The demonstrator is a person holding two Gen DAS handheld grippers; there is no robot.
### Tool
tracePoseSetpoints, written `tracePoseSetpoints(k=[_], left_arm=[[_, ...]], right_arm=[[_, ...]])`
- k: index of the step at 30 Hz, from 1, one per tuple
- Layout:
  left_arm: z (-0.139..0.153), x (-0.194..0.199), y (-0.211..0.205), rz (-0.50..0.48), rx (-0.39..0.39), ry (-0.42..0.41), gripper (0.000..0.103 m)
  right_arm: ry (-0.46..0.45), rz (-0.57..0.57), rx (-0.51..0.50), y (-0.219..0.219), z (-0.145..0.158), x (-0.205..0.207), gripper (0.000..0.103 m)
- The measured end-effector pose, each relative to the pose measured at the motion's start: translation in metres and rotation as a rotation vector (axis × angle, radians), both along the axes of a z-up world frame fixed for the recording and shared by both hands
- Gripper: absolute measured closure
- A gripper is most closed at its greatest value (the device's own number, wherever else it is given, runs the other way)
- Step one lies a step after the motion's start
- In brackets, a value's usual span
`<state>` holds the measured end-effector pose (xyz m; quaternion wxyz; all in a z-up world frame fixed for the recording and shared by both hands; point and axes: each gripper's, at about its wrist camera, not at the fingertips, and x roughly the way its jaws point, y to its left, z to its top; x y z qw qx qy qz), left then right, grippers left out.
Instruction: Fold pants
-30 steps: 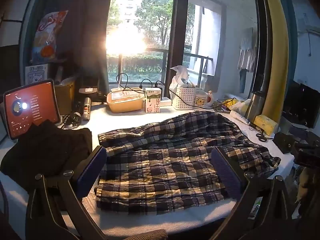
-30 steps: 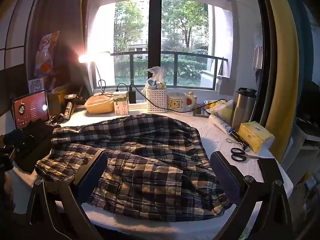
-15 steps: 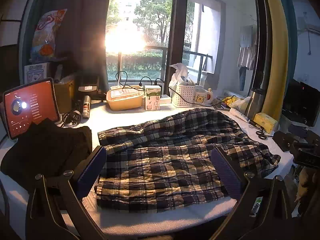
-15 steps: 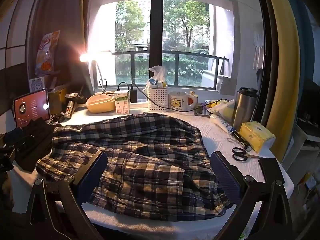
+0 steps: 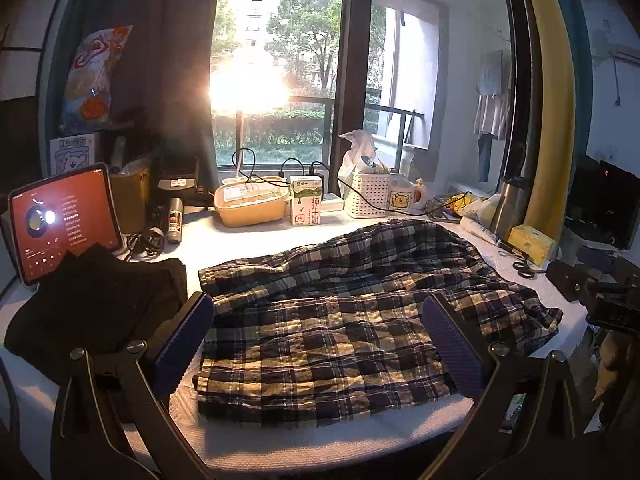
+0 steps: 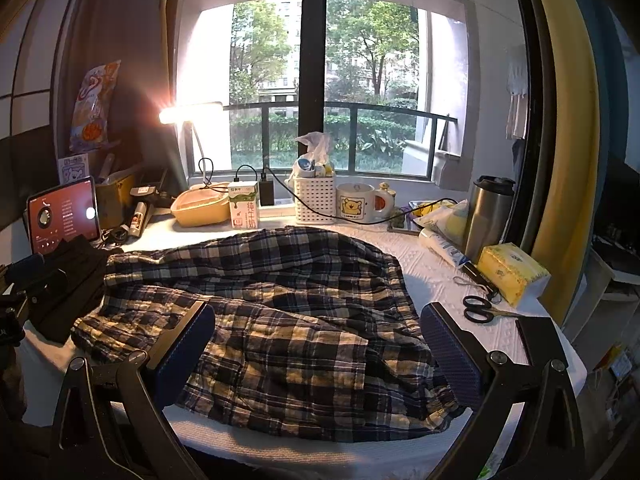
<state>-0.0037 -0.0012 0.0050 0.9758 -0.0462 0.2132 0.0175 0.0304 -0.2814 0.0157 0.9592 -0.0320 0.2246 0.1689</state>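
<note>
Plaid pants point(image 5: 340, 320) lie spread and rumpled on the white-covered table point(image 5: 304, 436), legs side by side, hems toward the left. They also show in the right wrist view point(image 6: 288, 320). My left gripper point(image 5: 318, 342) is open and empty, held above the near edge over the leg end. My right gripper point(image 6: 318, 350) is open and empty, above the waist end near the table's front edge. Neither touches the cloth.
A folded black garment point(image 5: 92, 300) and a lit tablet point(image 5: 60, 220) sit at the left. Scissors point(image 6: 480, 309), a yellow tissue pack point(image 6: 512, 276) and a steel flask point(image 6: 486, 216) stand at the right. A milk carton point(image 5: 306, 205), tub, basket and mug line the windowsill.
Both grippers have drawn back and risen slightly, so the pants look a little farther away. Both stay open. The pants have not moved.
</note>
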Motion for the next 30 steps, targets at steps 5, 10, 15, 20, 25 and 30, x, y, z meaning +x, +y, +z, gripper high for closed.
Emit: tracePoseSetpoints(k=[5, 10, 15, 20, 25, 30], left_arm=[[0.0003, 0.0000, 0.0002, -0.003, 0.000, -0.001, 0.000], [0.0013, -0.0005, -0.0009, -0.005, 0.006, -0.005, 0.000], [0.0018, -0.0005, -0.0010, -0.004, 0.008, -0.007, 0.000], [0.0020, -0.0008, -0.0009, -0.005, 0.008, -0.007, 0.000], [0.0020, -0.0007, -0.0011, -0.005, 0.009, -0.008, 0.000], [0.0027, -0.0007, -0.0007, -0.005, 0.010, -0.010, 0.000]], right_arm=[[0.001, -0.001, -0.002, 0.0008, -0.0001, -0.0002, 0.000], [0.000, -0.002, -0.001, 0.0006, 0.0000, -0.0004, 0.000], [0.001, -0.002, -0.001, 0.0001, 0.0006, -0.0004, 0.000], [0.001, -0.001, -0.001, 0.0001, 0.0006, -0.0005, 0.000], [0.001, 0.001, -0.004, -0.0002, 0.0003, -0.0012, 0.000], [0.001, 0.000, -0.002, 0.0005, 0.0001, -0.0005, 0.000]])
